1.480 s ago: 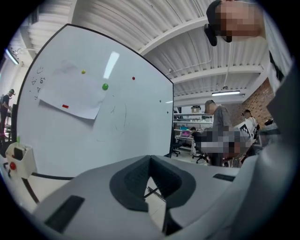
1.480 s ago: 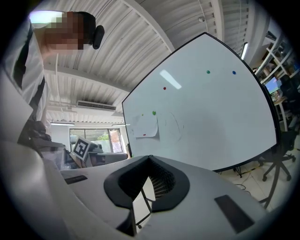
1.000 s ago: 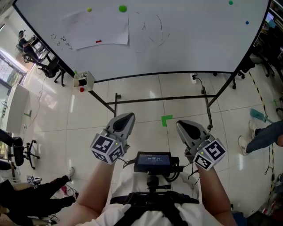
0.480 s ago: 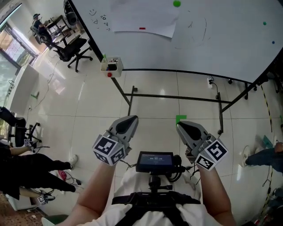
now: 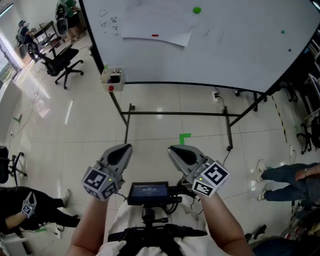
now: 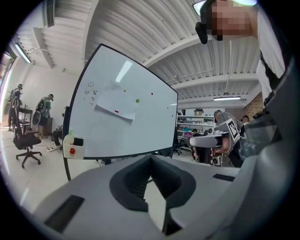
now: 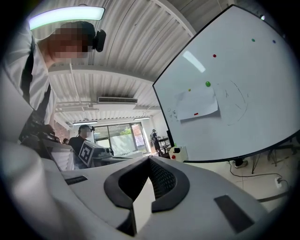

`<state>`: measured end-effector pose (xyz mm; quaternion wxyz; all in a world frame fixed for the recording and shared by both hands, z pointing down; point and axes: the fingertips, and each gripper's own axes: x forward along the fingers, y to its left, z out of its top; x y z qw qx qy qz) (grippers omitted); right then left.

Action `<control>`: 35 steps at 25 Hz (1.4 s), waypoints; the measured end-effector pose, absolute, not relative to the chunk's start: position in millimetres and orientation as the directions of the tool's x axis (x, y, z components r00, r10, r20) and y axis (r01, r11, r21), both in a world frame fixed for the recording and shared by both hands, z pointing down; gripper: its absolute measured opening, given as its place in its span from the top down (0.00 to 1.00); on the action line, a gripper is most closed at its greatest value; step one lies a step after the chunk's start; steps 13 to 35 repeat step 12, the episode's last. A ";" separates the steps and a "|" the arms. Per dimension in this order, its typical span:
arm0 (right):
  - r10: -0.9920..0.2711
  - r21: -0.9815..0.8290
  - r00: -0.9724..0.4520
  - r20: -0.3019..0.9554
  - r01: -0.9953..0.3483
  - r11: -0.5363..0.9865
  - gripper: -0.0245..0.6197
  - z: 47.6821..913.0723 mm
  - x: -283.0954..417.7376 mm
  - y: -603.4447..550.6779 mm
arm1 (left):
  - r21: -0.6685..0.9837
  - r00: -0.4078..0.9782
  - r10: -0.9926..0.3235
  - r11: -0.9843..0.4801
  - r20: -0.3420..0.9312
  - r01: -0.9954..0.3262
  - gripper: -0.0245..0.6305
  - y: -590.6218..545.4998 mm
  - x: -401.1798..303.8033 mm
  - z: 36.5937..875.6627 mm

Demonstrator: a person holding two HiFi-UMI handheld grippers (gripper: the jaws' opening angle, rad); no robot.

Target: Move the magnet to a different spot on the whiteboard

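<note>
The whiteboard [image 5: 235,55] stands ahead on a black frame. A round green magnet [image 5: 196,10] sits on it just right of a taped paper sheet [image 5: 155,30]; smaller magnets [image 5: 282,32] dot the right side. Both grippers hang low near my waist, far from the board. My left gripper [image 5: 125,148] is shut and empty. My right gripper [image 5: 173,149] is shut and empty too. The left gripper view shows the board [image 6: 126,122] and green magnet [image 6: 137,100] beyond its closed tips [image 6: 150,157]. The right gripper view shows that magnet [image 7: 207,84] above its closed tips [image 7: 149,159].
A white box with a red button [image 5: 112,79] hangs at the board's lower left corner. The board's black stand bars [image 5: 175,114] cross the tiled floor, with a green tape mark [image 5: 185,137] beneath. Office chairs [image 5: 62,70] stand left; a person's legs [image 5: 282,175] are right.
The head view has swung, so the board now sits more to the right and the grippers more to the left in the picture. Both grippers stay shut and side by side.
</note>
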<state>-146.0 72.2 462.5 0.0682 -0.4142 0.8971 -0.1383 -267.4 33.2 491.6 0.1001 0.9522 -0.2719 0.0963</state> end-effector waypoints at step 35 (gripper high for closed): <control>-0.782 -0.288 -0.623 0.034 -0.755 0.589 0.92 454.3 -162.2 67.9 | 0.171 0.862 -0.470 -0.849 0.190 -0.500 0.91 23.1 -274.0 477.7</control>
